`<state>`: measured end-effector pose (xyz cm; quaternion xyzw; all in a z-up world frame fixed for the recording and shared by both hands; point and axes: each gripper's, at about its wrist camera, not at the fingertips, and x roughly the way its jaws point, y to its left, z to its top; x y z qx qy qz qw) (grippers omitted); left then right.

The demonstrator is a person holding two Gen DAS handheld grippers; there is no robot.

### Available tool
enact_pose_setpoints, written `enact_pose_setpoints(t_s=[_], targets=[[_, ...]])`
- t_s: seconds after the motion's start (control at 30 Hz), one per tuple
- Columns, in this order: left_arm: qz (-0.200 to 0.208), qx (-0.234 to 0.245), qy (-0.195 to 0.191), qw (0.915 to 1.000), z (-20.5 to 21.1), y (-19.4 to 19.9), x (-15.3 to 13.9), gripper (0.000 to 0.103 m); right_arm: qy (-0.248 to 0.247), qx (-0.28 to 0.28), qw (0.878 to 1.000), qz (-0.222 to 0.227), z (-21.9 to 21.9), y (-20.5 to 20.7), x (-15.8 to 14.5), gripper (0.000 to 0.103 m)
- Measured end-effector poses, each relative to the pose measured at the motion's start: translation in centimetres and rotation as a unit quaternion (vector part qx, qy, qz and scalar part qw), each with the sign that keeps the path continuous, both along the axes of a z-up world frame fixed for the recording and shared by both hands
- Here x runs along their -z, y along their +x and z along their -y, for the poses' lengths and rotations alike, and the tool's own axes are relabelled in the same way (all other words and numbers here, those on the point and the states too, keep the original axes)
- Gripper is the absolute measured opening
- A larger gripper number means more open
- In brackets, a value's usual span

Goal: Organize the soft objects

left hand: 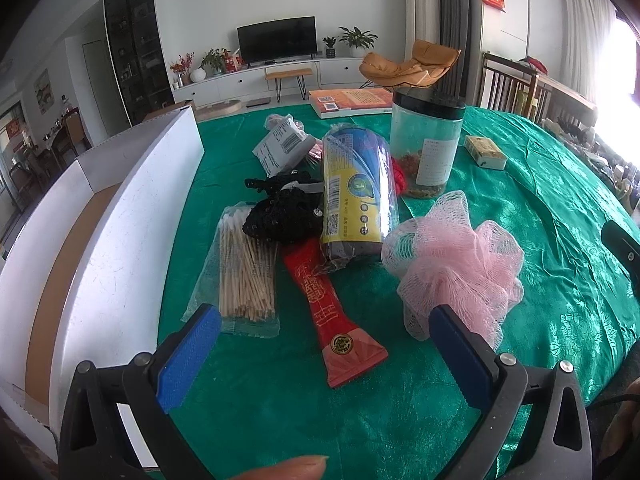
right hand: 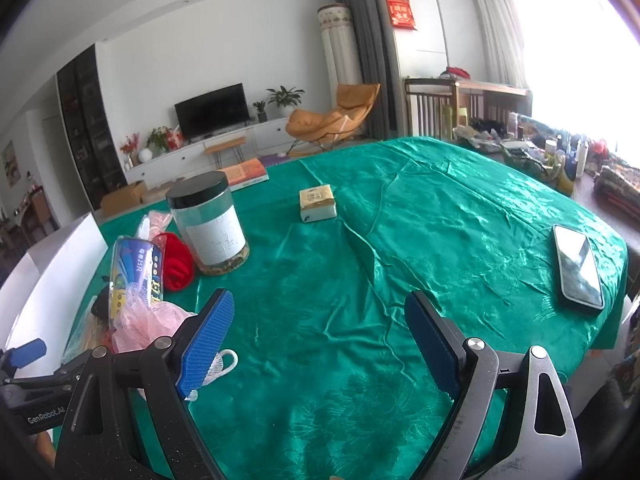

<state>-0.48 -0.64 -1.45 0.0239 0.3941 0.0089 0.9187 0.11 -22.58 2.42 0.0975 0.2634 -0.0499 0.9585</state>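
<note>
On the far left of the green tablecloth (left hand: 360,420) I have the open white box (left hand: 120,208), which I take to be where the soft things go, though nothing confirms that. Beside it, in the left wrist view, lie the bag of cotton swabs (left hand: 246,276), the black lacy fabric (left hand: 280,212), a red packet (left hand: 332,320), the rolled blue-and-yellow package (left hand: 356,196), and then the pink mesh sponge (left hand: 452,264) with the clear jar (left hand: 426,140) standing behind it. My left gripper (left hand: 324,320) hangs wide open over the red packet, holding nothing; its right finger sits just in front of the sponge. The right gripper (right hand: 320,320) is equally wide open and empty, pointed at bare cloth. My worry is the crowding: if I close the left gripper where it is, I judge it would catch the stiff red packet rather than anything soft, and a careless reach for the black fabric could drag the swab bag or roll the package. The sponge's loose netting may also snag a finger pad. Only the left view shows the swabs, fabric and packet; only the right view shows the red yarn-like bundle (right hand: 178,262) properly, the sponge's white cord loop (right hand: 226,358), the small box (right hand: 318,202) in full, and a phone (right hand: 578,266) lying well apart to the right.
</note>
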Motion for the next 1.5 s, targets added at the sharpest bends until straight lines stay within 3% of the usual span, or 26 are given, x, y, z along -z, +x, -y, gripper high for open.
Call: enact_pose_setpoints(t_s=[1.5], targets=[[-0.014, 0.011, 0.004, 0.9998, 0.6, -0.6, 1.4, 0.103, 0.024, -0.004, 1.000, -0.004, 0.9, -0.1, 0.4, 0.089]])
